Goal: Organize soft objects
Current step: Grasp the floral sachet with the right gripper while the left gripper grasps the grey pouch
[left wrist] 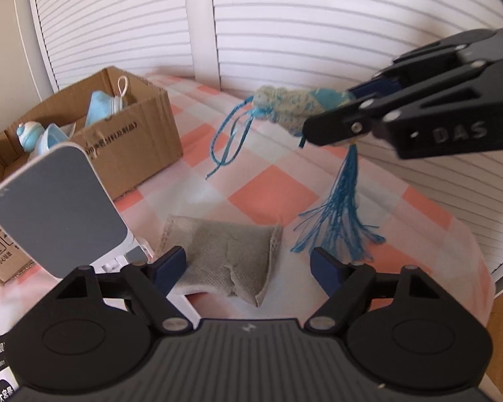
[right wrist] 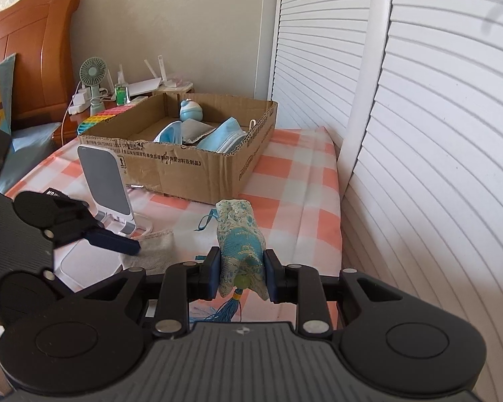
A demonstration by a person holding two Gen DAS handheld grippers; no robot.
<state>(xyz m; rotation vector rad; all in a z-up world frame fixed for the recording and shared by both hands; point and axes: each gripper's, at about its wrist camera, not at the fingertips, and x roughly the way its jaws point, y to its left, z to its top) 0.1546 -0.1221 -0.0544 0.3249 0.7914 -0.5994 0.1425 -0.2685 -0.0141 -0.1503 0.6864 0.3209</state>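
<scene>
Right gripper [right wrist: 241, 273] clenches my blue brocade sachet [right wrist: 240, 241] above the checked worktop [right wrist: 305, 181], louvred doors [right wrist: 419, 134] close on its right. Left gripper [left wrist: 249, 268], jaws apart, tilts down over the grey pouch [left wrist: 224, 261] between phone stand [left wrist: 60, 207] and worktop edge; cardboard box [right wrist: 191, 167] lies beyond.

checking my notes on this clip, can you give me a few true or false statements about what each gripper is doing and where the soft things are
1. The right gripper is shut on the blue brocade sachet. True.
2. The left gripper grips the grey pouch. False: it is open, the pouch lying on the checked cloth between its fingers.
3. The cardboard box holds only a toy. False: face masks and another grey pouch lie in it too.
4. The sachet's tassel hangs below the right gripper. True.
</scene>
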